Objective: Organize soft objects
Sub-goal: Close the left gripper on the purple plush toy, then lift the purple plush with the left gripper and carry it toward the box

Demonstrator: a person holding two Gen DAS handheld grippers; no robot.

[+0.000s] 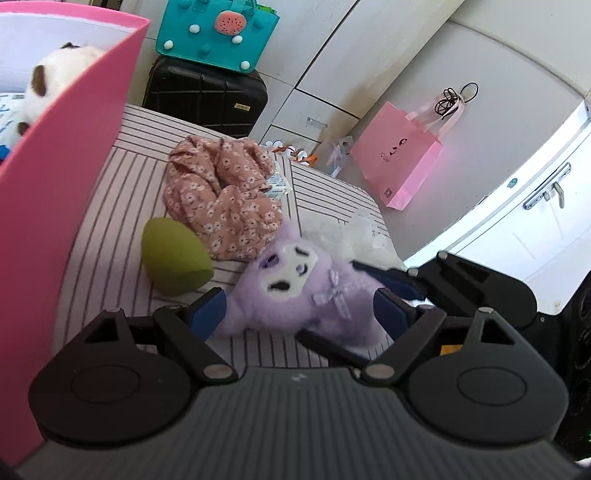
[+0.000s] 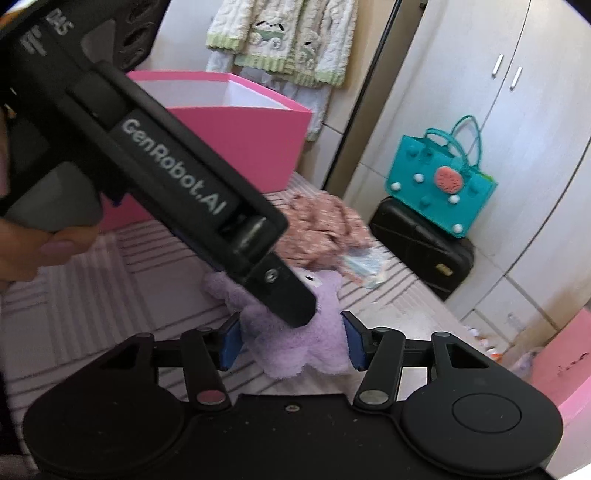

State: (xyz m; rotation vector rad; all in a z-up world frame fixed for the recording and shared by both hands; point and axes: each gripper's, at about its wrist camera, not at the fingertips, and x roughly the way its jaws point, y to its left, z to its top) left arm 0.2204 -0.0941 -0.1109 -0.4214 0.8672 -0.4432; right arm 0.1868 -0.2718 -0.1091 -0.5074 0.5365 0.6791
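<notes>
A purple plush toy [image 1: 295, 291] with a white face lies on the striped bed. My left gripper [image 1: 301, 314] is open around it, its blue pads on either side of the body. My right gripper [image 2: 291, 341] is also open around the plush [image 2: 295, 343], from the other side; its fingers [image 1: 391, 277] show in the left wrist view. The left gripper's body [image 2: 177, 184] crosses the right wrist view and hides part of the plush. A green sponge egg [image 1: 171, 254] and a crumpled floral cloth [image 1: 221, 195] lie behind it.
A pink box [image 1: 66, 166] stands at the left with a white and brown plush [image 1: 55, 81] inside. A black suitcase [image 1: 207, 99] with a teal bag [image 1: 218, 33] on top stands beyond the bed. A pink paper bag [image 1: 399, 162] sits on the floor.
</notes>
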